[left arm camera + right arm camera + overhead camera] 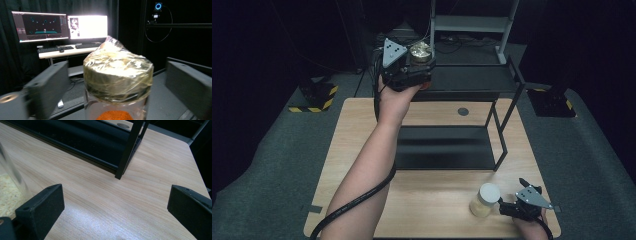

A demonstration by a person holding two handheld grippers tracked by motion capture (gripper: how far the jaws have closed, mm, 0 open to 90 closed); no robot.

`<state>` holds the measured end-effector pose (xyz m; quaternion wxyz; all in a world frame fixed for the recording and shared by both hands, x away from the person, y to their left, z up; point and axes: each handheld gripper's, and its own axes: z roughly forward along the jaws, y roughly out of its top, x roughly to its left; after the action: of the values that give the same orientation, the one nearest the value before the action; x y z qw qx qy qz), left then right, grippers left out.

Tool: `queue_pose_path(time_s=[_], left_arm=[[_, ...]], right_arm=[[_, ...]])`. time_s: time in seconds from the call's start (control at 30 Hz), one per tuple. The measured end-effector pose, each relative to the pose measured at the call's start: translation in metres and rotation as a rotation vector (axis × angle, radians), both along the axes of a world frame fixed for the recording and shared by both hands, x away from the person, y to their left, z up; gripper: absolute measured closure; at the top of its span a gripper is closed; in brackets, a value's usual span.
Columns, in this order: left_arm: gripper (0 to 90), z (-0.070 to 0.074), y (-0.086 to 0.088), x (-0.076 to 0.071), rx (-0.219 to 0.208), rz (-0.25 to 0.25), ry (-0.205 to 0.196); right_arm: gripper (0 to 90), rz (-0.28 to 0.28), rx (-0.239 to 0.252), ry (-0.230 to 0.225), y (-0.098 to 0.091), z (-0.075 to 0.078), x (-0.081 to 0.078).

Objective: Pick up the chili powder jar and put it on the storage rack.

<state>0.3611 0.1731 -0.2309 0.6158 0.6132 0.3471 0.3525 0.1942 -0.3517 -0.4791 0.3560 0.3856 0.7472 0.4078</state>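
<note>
A clear jar [420, 51] with a crinkled, film-wrapped lid stands on the top shelf of a black rack [507, 75]. In the left gripper view the jar [117, 82] holds orange powder. My left gripper [116, 75] has a black jaw on each side of the jar, with a gap at both sides, so it is open. From above, the left gripper [419, 62] sits at the shelf's left end, held by a raised hand. My right gripper [116, 195] is open over bare wood. A white-lidded jar [485, 199] of pale grains stands just left of the right gripper [507, 206].
The rack's lower shelf [442, 147] rests on the wooden table [362, 115], and a rack leg [127, 152] stands ahead of the right gripper. A round grommet [463, 111] is set in the tabletop. Monitors [60, 25] and a keyboard desk lie beyond the rack.
</note>
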Motion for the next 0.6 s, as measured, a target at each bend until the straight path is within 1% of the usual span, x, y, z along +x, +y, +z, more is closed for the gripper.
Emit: queue_pose_path(time_s=[0.07, 0.17, 0.27, 0.4, 0.6], left_arm=[[0.4, 0.000, -0.002, -0.003, 0.005, 0.007, -0.007], [0.4, 0.001, -0.002, -0.007, 0.025, 0.014, -0.017], [0.4, 0.001, -0.001, -0.011, 0.020, 0.017, -0.013], [0.4, 0.000, 0.002, -0.017, 0.025, 0.012, -0.016], [0.4, -0.002, 0.006, -0.031, 0.033, 0.013, -0.028]], right_arm=[[0.3, 0.000, 0.001, 0.000, 0.000, 0.000, 0.000], [0.3, -0.001, 0.000, -0.001, 0.000, 0.000, 0.000], [0.3, 0.000, -0.004, 0.000, 0.001, 0.000, 0.000], [0.3, 0.000, -0.004, 0.001, 0.000, 0.000, 0.000], [0.3, 0.000, -0.006, -0.001, 0.001, 0.000, 0.000]])
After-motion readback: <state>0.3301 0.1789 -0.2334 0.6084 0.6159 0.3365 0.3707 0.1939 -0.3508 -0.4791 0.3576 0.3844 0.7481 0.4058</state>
